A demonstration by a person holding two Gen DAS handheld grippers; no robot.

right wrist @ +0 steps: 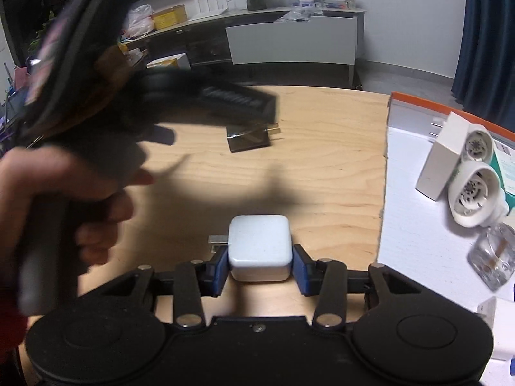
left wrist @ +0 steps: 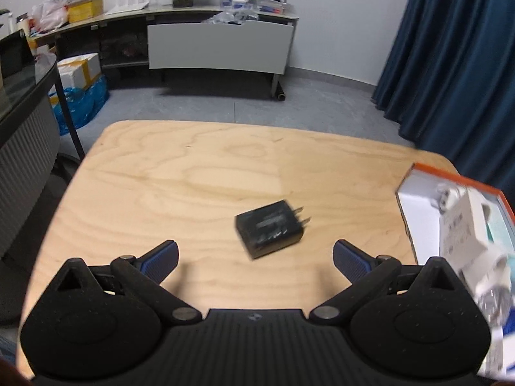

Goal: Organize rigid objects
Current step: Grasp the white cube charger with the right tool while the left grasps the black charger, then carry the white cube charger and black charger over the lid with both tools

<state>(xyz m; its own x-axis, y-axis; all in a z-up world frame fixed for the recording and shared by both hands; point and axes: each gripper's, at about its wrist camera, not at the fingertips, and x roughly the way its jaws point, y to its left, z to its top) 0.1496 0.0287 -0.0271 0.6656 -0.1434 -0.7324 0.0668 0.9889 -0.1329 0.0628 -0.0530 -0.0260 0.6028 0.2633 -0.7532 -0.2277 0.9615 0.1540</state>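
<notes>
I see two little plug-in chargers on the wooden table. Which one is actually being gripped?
The white square charger: the right claw clamps its sides. The black charger lies free on the table, ahead of the open left claw.

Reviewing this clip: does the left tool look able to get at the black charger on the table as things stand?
Probably yes. The left tool is open, and the black charger lies alone on bare wooden table just ahead of its fingertips, with nothing between. The right tool is shut on the white charger, off that path.

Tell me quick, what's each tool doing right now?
Left tool: open, holding nothing; black charger lies ahead on the table.
Right tool: closed on the white charger.
</notes>
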